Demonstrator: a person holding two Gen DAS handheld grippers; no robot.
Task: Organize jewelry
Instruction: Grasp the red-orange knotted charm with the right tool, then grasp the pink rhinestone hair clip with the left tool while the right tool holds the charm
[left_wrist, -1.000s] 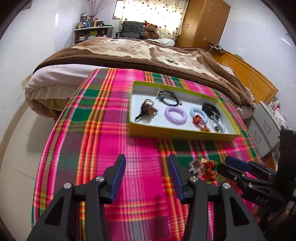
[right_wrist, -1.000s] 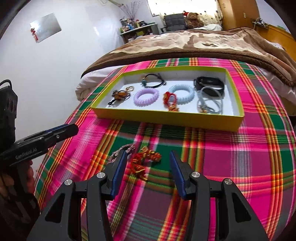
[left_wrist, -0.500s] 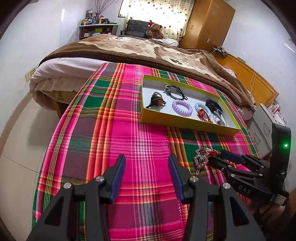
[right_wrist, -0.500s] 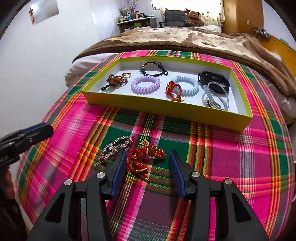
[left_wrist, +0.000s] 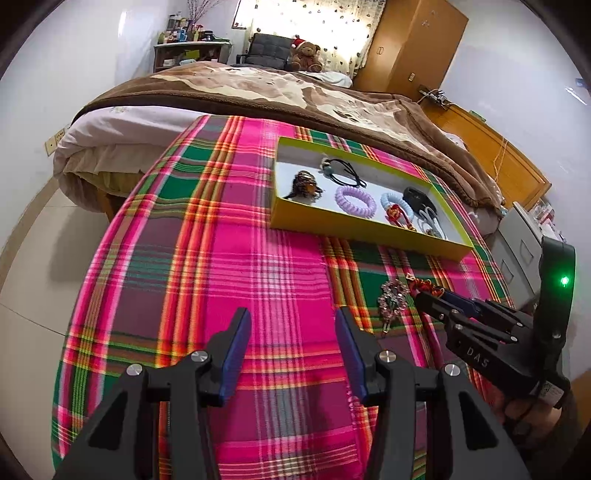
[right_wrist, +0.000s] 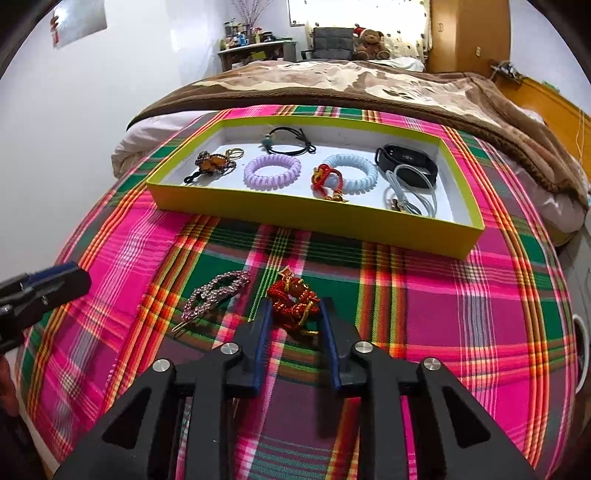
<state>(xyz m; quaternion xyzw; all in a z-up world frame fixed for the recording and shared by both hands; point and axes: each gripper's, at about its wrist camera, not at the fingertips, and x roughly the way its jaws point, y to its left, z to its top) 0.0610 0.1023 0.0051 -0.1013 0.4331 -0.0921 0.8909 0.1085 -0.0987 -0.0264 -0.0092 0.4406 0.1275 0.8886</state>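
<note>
A bedroom with white walls (left_wrist: 92, 66) holds a bed (right_wrist: 332, 81) under a brown blanket, a wooden wardrobe (left_wrist: 413, 44) in the far corner, a dotted curtain (left_wrist: 314, 26) over a bright window, a dark chair (right_wrist: 332, 42) with a teddy bear (right_wrist: 369, 38) beside it, and a cluttered shelf (left_wrist: 188, 48). In front of the bed a plaid cloth (right_wrist: 461, 314) of pink, green and orange covers the work surface. On its far part lies a shallow yellow tray (right_wrist: 314, 218) with a white floor, holding a brown charm, a purple coil, a blue coil, a black cord, a black band and a grey loop. Nearer, on the bare cloth, lie a rhinestone clip (right_wrist: 214, 295) and, just right of it, a red knot (right_wrist: 293, 299). The right gripper (right_wrist: 293, 314) has just been closing; its jaws flank the knot, and whether the pads press it I cannot tell. The left gripper (left_wrist: 291, 321) is open over empty cloth.
</note>
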